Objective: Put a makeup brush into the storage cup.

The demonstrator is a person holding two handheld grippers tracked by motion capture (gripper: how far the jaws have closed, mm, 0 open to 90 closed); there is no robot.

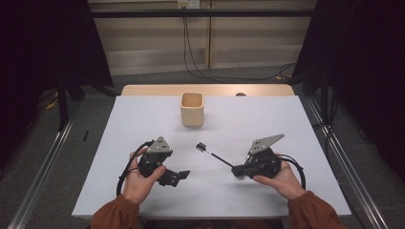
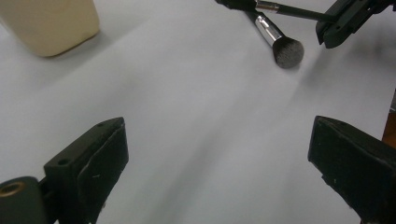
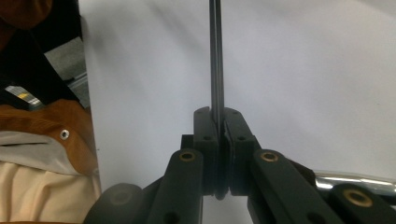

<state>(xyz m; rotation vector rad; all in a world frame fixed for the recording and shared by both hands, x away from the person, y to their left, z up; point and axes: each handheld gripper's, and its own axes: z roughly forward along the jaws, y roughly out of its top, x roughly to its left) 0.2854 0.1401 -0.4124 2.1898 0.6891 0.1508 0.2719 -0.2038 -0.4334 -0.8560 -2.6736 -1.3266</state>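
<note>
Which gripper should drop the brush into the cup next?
Right. The right gripper already has its jaws shut on the brush handle, bristle end towards the cup. The left gripper is open and holds nothing.

Bare desk (image 1: 143, 119) betw. left tongs (image 1: 184, 174) and cup (image 1: 192, 109) (far-centre), open passage; brush (image 1: 215, 156) in right tongs (image 1: 235, 170) slants across the middle.
</note>
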